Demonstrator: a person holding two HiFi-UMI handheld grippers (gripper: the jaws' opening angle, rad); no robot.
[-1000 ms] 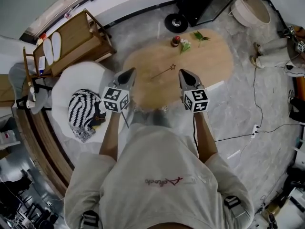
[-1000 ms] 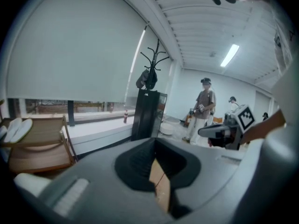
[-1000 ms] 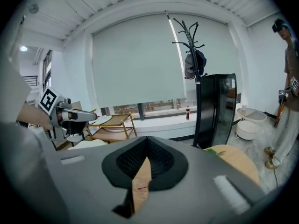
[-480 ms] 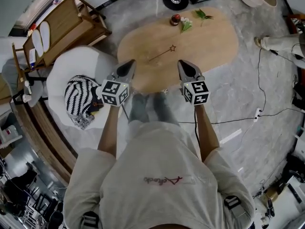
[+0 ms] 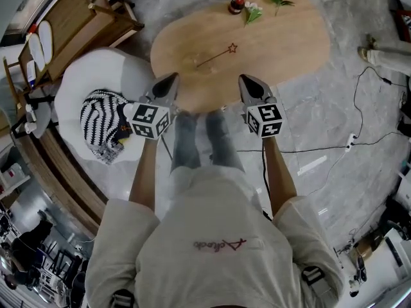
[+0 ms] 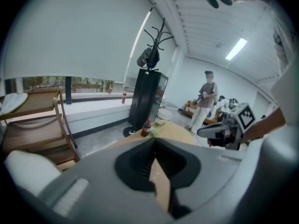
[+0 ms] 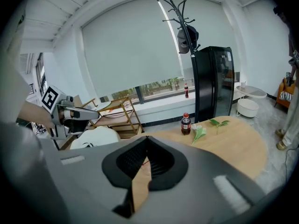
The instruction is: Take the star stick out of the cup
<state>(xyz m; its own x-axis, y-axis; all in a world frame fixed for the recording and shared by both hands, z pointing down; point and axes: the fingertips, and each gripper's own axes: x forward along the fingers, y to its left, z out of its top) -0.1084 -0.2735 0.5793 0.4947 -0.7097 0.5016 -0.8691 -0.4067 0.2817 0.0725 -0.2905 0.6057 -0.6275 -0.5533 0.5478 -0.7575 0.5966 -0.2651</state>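
The star stick (image 5: 215, 56) lies flat on the oval wooden table (image 5: 289, 50), thin, with a small star outline at its far end. I see no cup in any view. My left gripper (image 5: 172, 77) and right gripper (image 5: 246, 79) hover side by side over the table's near edge, well short of the stick. Both are shut with nothing between the jaws. In the left gripper view the left gripper (image 6: 154, 139) points toward the table's far end. In the right gripper view the right gripper (image 7: 147, 137) does the same; the stick is hidden behind the jaws there.
A small cola bottle (image 5: 237, 5), a flower (image 5: 251, 13) and a leafy sprig (image 5: 277, 0) sit at the table's far edge. A white armchair (image 5: 96, 88) with a striped cushion (image 5: 103, 124) stands left. Cables (image 5: 334, 153) cross the floor right. A person (image 6: 205, 101) stands beyond.
The table and star stick have slid toward the top of the head view and the person's legs have come into sight. Both grippers stay shut and level, side by side.
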